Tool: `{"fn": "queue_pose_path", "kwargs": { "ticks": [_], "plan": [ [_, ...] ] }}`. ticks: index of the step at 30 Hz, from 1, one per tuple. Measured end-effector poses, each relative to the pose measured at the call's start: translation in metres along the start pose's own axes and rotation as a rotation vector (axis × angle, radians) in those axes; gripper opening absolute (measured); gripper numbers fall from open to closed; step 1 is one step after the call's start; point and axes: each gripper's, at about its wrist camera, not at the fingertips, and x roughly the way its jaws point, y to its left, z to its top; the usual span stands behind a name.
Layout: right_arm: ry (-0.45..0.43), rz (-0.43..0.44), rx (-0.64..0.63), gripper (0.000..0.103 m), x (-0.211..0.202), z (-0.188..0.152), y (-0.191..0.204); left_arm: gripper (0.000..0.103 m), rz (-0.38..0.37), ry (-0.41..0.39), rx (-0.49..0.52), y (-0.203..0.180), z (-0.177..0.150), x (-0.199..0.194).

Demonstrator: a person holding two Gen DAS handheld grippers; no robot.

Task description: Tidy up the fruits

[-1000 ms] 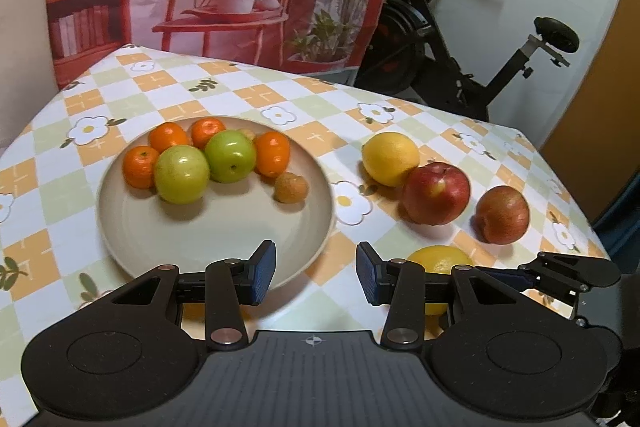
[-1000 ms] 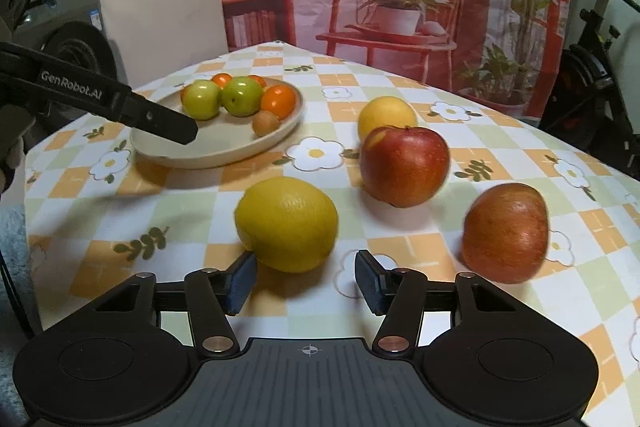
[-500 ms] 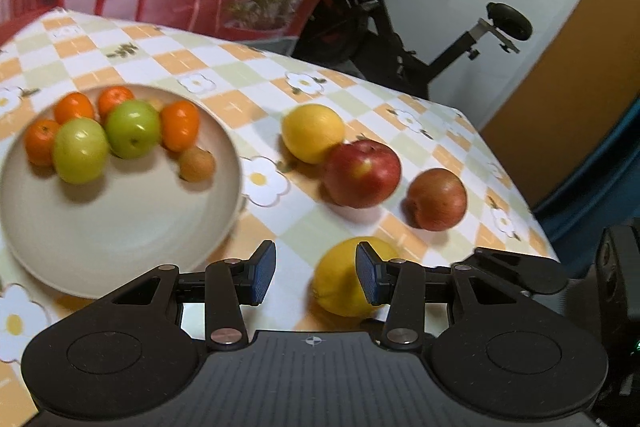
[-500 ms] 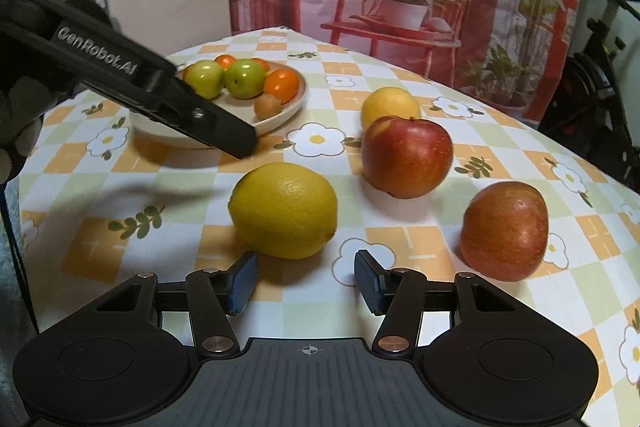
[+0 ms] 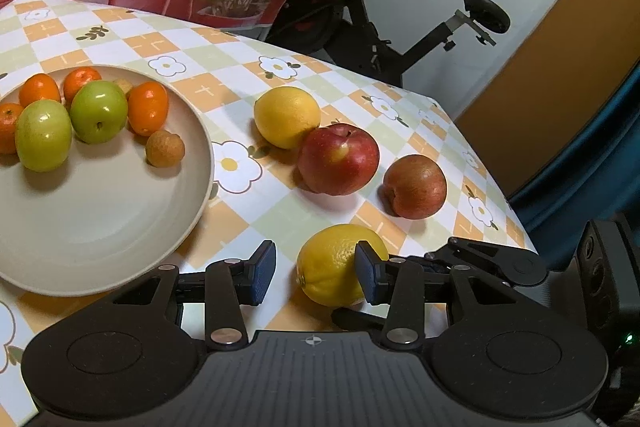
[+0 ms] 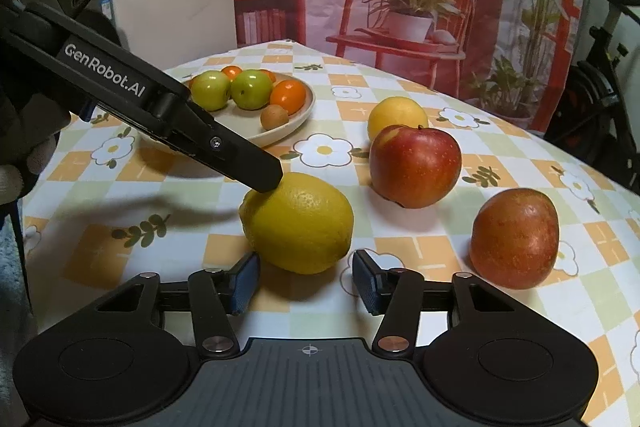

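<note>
A beige plate holds two green apples, several small oranges and a small brown fruit. On the checked tablecloth lie a near lemon, a far lemon, a red apple and a darker apple. My left gripper is open, its right finger against the near lemon; in the right wrist view its finger touches the lemon's top. My right gripper is open just before the same lemon.
The table edge drops off on the right, with an exercise bike beyond it. A printed backdrop with a red chair hangs behind the table. A blue curtain is at the far right.
My left gripper has swung right from the plate to the near lemon and now touches it. My right gripper has edged closer to the lemon. Both stay open.
</note>
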Motion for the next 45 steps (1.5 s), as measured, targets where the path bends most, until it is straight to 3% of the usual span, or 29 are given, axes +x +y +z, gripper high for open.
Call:
{"fn": "queue_pose_path", "kwargs": {
  "ticks": [4, 32, 45],
  "plan": [
    [-0.004, 0.01, 0.029, 0.039, -0.007, -0.002, -0.004, 0.046, -0.001, -0.002, 0.008, 0.0, 0.0, 0.001],
    [-0.01, -0.004, -0.034, 0.042, -0.001, 0.005, 0.005, 0.045, -0.012, 0.023, 0.017, -0.001, -0.003, -0.001],
    [-0.02, 0.0, -0.043, 0.052, 0.007, 0.004, 0.005, 0.044, -0.051, 0.021, -0.027, 0.004, 0.011, 0.01]
  ]
}}
